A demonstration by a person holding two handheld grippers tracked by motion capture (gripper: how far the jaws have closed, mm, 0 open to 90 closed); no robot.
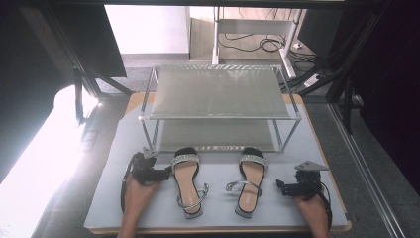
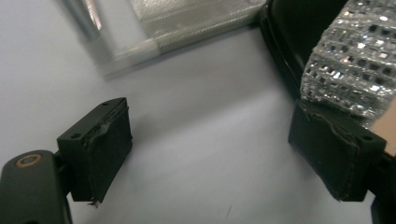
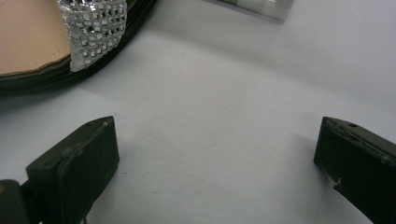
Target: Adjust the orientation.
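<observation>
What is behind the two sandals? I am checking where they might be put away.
Behind the left sandal and right sandal stands a two-tier shoe rack, toes pointing at it. Its top shelf looks bare; that shelf covers most of the lower shelf, so what lies there is hidden.

Two sandals are laid side by side on the mat (image 1: 148, 208): the left sandal (image 1: 187, 182) and the right sandal (image 1: 249, 181), toes toward the two-tier rack (image 1: 220, 94) set behind them. The left gripper (image 1: 161, 174) is positioned just beside the left sandal; the right gripper (image 1: 285, 187) is placed near the right sandal
</observation>
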